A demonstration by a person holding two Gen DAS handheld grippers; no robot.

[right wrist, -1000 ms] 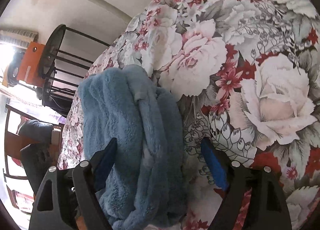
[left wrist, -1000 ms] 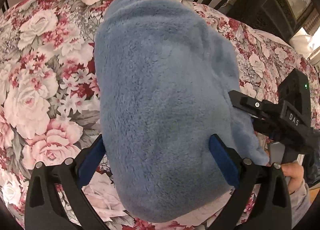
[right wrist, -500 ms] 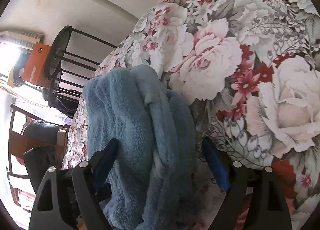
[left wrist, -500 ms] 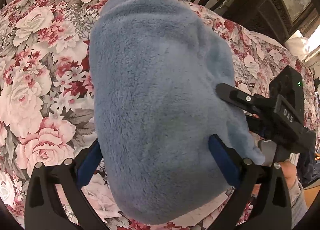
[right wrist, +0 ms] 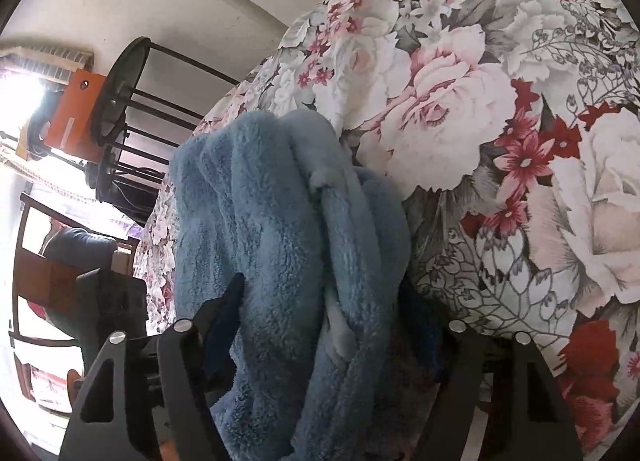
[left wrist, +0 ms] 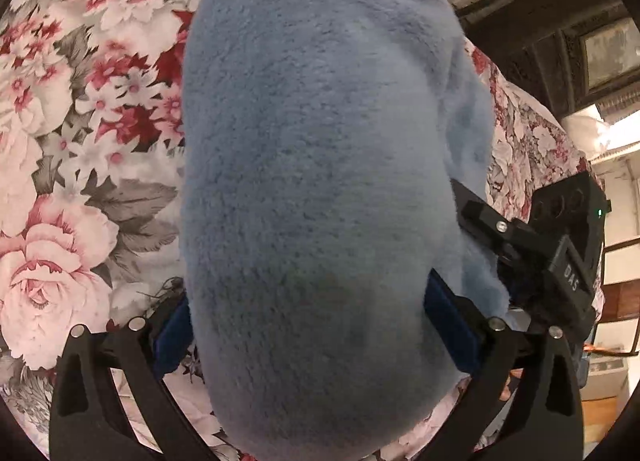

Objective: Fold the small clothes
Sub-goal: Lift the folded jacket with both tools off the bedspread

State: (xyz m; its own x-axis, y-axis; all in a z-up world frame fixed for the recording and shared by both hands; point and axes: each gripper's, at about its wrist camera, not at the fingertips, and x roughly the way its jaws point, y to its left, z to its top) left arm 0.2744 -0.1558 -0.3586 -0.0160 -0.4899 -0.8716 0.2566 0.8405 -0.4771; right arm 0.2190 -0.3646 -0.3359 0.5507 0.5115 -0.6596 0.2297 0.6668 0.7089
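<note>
A fluffy light-blue garment (left wrist: 320,181) lies folded in a thick bundle on the floral cloth (left wrist: 80,141). My left gripper (left wrist: 312,325) has its blue pads wide apart on either side of the bundle's near end. The right gripper's black body (left wrist: 552,261) shows at the bundle's right edge in the left wrist view. In the right wrist view the garment (right wrist: 288,253) shows as stacked folds on edge, and my right gripper (right wrist: 324,317) has closed in on those layers, its blue pads pressing both sides.
The floral cloth (right wrist: 500,121) covers the whole table surface. A black metal rack (right wrist: 120,121) and an orange object (right wrist: 76,113) stand beyond the table's edge by a white wall. Dark furniture (left wrist: 560,21) stands behind the table on the right.
The left gripper has moved closer over the bundle. The right gripper's fingers have narrowed from wide apart onto the garment's folded layers.
</note>
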